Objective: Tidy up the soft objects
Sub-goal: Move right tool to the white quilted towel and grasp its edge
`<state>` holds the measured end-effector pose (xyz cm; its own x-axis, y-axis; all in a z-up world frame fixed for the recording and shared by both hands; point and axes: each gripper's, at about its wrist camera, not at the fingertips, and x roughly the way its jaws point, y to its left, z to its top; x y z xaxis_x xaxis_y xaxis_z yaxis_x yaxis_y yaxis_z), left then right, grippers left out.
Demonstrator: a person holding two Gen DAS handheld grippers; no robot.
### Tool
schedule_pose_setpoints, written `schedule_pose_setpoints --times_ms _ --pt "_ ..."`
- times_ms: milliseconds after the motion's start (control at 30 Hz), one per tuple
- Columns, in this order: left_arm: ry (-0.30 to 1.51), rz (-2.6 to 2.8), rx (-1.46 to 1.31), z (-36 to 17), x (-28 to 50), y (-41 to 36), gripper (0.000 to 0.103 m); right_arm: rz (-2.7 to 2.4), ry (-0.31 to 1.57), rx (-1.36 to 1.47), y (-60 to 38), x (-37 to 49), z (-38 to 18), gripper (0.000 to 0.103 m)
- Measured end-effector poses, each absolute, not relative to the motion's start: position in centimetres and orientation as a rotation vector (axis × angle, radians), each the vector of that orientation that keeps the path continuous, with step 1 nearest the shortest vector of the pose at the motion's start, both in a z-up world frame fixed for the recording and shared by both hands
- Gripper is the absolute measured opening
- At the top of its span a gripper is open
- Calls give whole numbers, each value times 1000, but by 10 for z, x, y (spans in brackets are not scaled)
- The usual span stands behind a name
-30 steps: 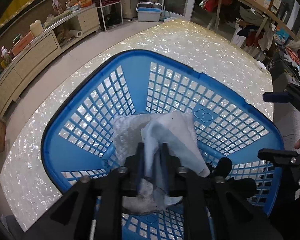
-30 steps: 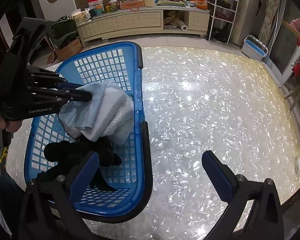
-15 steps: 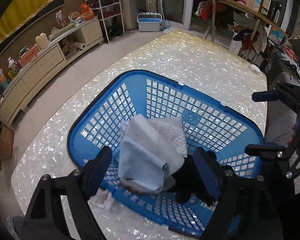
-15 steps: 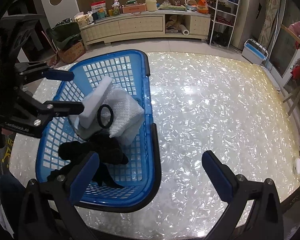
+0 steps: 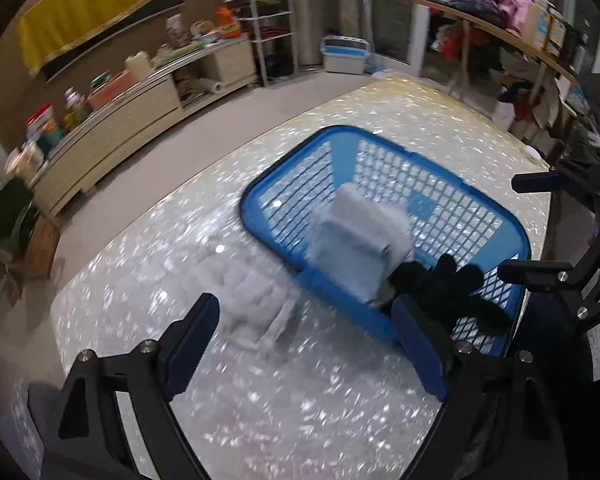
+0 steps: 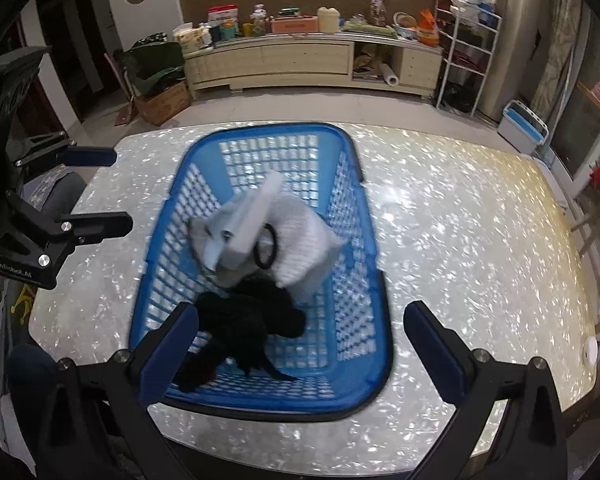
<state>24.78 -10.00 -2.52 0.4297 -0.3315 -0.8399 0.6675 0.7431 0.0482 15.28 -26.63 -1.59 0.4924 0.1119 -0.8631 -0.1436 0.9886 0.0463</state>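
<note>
Blue basket (image 6: 374,280) on the bench (image 6: 460,240) holds pale cloths (image 6: 296,240) and a black item (image 6: 240,328). Left claw (image 5: 308,352) is opening, empty; right claw (image 6: 300,344) released. One white cloth (image 5: 248,292) remains outside.

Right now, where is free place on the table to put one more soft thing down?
The table is bare right of the blue basket to its far edge. Crowded: inside the basket, with the pale cloths and black garment, and left of it, a white cloth.
</note>
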Motion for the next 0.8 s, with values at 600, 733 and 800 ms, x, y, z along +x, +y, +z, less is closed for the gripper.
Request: schedule_pose_setpoints --times_ms 600,733,800 --pt "889 -450 311 -15 220 35 93 357 1037 -126 -145 200 -16 103" --pt "884 -432 286 -18 213 56 93 398 1029 -152 -117 209 -17 103" --pt "892 -418 271 -21 212 66 93 423 1034 -166 -104 212 -21 103"
